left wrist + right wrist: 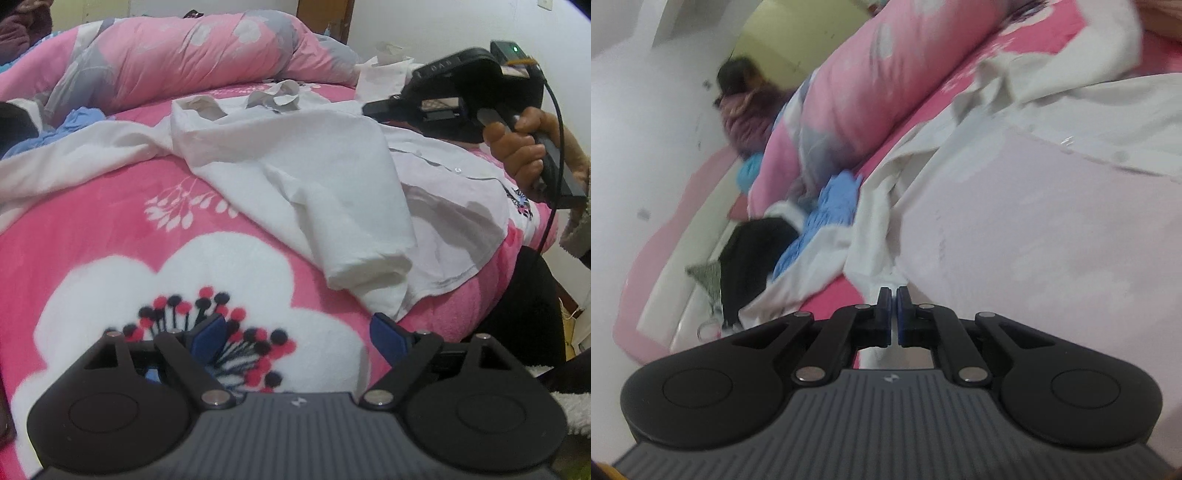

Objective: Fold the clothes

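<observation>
Lying on the pink blanket near the bed's right edge, the white shirt has one sleeve flopped across its front. The right gripper is pinched on a bit of its cloth; the left gripper gapes wide over the blanket. Pull slowly so the fold stays flat.

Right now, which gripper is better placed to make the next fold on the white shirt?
Probably the right gripper: it looks shut on the white shirt at its edge. The left gripper hangs open over the pink blanket, holding nothing.
</observation>
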Action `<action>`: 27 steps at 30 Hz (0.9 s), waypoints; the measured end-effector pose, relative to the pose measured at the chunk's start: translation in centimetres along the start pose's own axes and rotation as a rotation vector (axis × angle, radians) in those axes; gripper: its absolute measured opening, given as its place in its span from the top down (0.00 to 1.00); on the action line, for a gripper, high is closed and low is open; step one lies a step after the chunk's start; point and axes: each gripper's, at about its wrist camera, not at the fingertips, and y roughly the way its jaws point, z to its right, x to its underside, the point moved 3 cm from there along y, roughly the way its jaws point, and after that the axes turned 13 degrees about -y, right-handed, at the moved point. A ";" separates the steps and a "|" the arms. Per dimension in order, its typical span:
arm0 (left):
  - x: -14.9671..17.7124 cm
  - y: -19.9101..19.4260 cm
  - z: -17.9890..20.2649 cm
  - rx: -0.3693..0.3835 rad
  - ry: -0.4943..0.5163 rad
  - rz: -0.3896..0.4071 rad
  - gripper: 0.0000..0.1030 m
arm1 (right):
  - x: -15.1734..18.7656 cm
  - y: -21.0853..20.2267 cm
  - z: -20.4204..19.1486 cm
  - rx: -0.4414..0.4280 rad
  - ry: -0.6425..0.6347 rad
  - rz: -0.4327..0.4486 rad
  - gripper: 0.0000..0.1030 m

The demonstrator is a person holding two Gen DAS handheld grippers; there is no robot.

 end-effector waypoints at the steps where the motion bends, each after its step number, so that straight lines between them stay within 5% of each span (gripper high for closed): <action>1: -0.2 0.1 0.3 0.007 0.003 -0.002 0.16 | -0.1 -0.5 0.7 0.004 0.015 0.017 0.99; 6: -1.0 1.6 2.1 0.034 0.055 -0.022 0.16 | -0.4 -2.8 3.9 0.043 0.073 0.094 0.99; 18: -1.2 4.1 6.3 -0.026 0.216 -0.022 0.30 | 4.8 -2.8 5.5 -0.010 0.118 -0.038 0.92; 27: -1.1 4.6 6.8 -0.094 0.254 -0.009 0.50 | 6.8 -1.1 3.2 -0.023 0.057 -0.120 0.65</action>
